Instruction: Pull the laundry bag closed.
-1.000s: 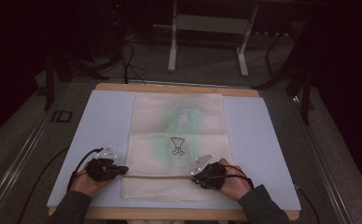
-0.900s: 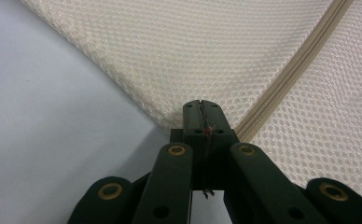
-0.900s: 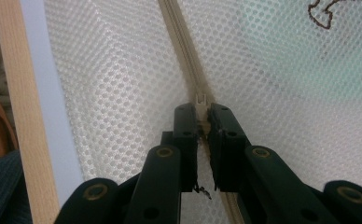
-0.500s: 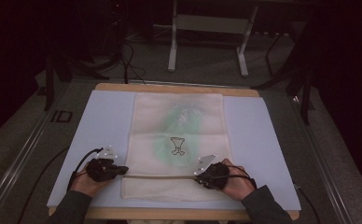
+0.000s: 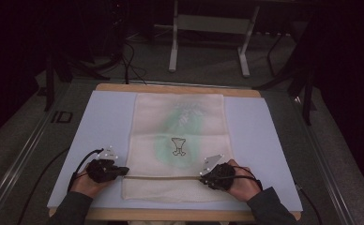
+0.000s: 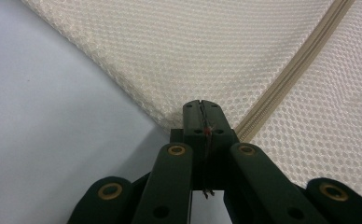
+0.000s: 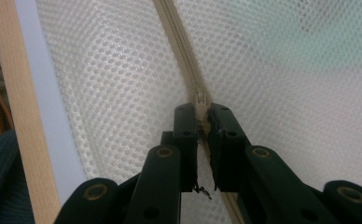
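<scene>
**Both grippers clamped along the zip of a mesh bag**

Cream mesh bag (image 5: 180, 145) lying flat on a pale blue mat (image 5: 100, 122), itself on a wooden table (image 5: 175, 87). Long side of the bag running away from the person, centred on the mat. Green shape and a small dark outline drawing (image 5: 178, 146) visible through the mesh near the middle. Tan zip (image 5: 163, 177) crossing the bag from side to side near its close end.

Left gripper (image 5: 106, 169) at the bag's left edge, right where the zip begins. In the left gripper view, gripper (image 6: 202, 112) with jaws pressed together, no gap between them, pinching the corner of the mesh; zip (image 6: 291, 70) running off diagonally just beside the tips.

Right gripper (image 5: 217, 174) sitting on the zip line toward the bag's right side. In the right gripper view, gripper (image 7: 201, 112) with jaws drawn narrow around a small tan piece on the zip (image 7: 181, 46), probably the slider or its pull tab, though too close and blurred to be sure. Strip of mat and wooden table edge (image 7: 20, 121) along the left of that view.

Both hands resting low on the mat, dark sleeves entering from the bottom edge.
</scene>
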`<act>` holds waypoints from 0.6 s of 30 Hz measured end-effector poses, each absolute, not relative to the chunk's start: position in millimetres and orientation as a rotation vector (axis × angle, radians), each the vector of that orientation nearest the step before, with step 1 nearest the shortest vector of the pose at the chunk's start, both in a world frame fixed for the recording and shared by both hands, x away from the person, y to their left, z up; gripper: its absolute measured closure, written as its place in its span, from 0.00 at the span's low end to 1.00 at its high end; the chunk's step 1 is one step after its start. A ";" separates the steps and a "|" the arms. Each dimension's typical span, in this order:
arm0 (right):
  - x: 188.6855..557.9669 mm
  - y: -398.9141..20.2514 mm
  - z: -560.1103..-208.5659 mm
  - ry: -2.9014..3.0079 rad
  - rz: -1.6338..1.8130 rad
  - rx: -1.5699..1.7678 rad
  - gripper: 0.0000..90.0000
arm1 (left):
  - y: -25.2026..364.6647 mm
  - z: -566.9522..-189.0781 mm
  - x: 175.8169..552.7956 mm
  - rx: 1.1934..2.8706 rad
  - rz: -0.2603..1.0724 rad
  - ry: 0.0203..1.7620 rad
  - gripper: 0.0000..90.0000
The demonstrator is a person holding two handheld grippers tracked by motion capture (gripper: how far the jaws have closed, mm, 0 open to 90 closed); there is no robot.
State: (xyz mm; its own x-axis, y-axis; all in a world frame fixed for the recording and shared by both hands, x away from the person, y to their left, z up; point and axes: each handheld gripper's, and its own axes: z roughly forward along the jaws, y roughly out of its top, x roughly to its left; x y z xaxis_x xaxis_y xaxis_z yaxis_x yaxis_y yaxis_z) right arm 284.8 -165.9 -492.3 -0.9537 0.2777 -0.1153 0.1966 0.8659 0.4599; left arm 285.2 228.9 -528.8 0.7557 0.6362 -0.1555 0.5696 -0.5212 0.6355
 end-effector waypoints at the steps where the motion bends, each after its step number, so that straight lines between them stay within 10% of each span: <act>1: 284.9 -166.5 -492.2 2.860 0.673 0.371 0.91 | 228.9 -528.7 285.2 2.260 0.125 0.899 1.00; 18: 285.5 -188.7 -494.0 2.849 0.677 0.432 0.91 | 228.9 -528.7 285.3 2.262 0.125 0.898 1.00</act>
State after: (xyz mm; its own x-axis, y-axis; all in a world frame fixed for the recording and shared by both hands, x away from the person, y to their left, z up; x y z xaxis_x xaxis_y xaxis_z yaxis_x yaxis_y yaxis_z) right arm 285.5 -188.7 -494.0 -0.9413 0.3199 -0.1074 0.2375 0.8541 0.4628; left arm 285.3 228.9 -528.7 0.7559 0.6362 -0.1547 0.5695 -0.5223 0.6348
